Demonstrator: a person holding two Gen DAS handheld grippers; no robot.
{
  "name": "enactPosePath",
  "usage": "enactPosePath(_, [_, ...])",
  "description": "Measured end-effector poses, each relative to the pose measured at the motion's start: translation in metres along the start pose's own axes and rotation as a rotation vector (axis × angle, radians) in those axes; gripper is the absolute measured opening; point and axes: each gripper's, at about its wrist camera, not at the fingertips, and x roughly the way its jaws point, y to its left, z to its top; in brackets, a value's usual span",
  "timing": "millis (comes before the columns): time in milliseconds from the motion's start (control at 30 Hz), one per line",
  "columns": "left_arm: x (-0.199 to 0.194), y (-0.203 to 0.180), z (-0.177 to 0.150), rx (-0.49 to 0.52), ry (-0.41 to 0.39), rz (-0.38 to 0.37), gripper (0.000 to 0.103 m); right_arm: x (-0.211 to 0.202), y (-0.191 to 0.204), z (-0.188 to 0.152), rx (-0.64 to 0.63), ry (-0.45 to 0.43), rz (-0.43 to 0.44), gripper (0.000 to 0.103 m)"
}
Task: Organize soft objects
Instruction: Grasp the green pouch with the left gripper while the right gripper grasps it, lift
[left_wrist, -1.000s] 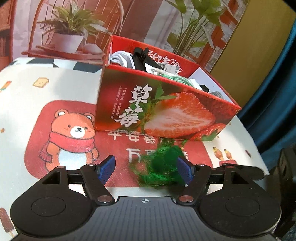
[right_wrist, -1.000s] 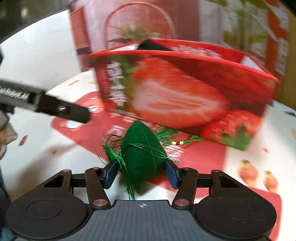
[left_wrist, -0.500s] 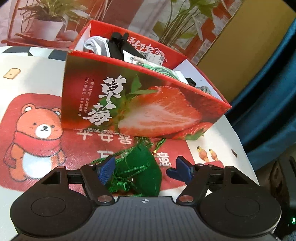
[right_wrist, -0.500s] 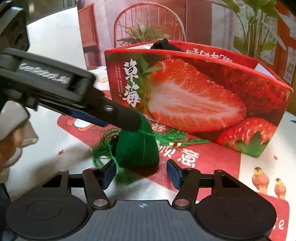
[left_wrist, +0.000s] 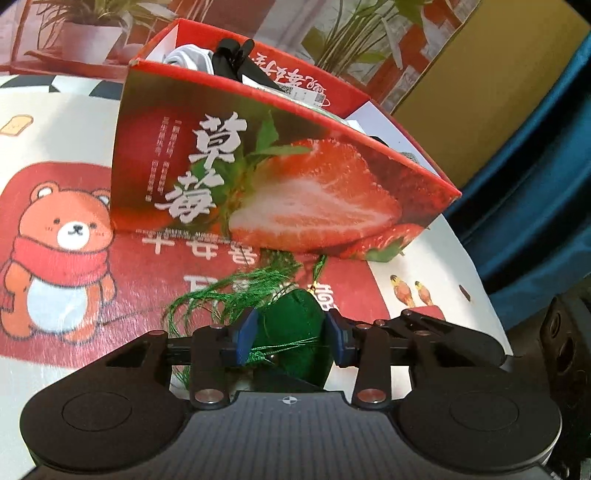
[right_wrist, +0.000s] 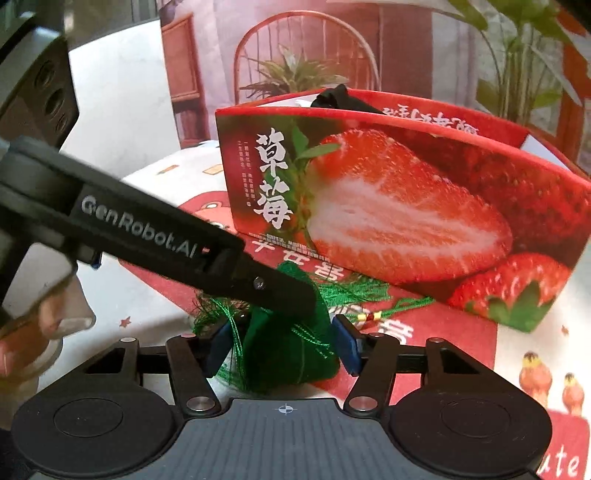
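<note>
Green pouch (left_wrist: 295, 332) half hidden between left gripper (left_wrist: 290, 334) jaws

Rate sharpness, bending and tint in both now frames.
Left wrist: sharp on the pouch and box, fisheye bows the box rim, corners vignette dark. Right wrist: box crisp, the left gripper crossing near the lens looks soft, the hand blurred; warm reddish cast in both.

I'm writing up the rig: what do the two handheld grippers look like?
Both the left gripper and right gripper are matte black, with blue pads on two fingers, silver rivets on the linkage arms and two round discs on the base. White "GenRobot.AI" lettering runs along the left one's side.
</note>
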Motion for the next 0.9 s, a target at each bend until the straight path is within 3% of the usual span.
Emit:
enactPosePath(333, [-0.023, -0.017, -0.021, 0.021, -0.022, 0.002, 0.042, -0.028, 0.014, -0.016, 0.073, -0.025, 0.012, 0.049])
enactPosePath(900, [-0.075, -0.048, -0.027, 0.077, -0.149, 0.014, 0.042, -0.072, 0.037, -0.006, 0.024, -0.142, 0.003, 0.049])
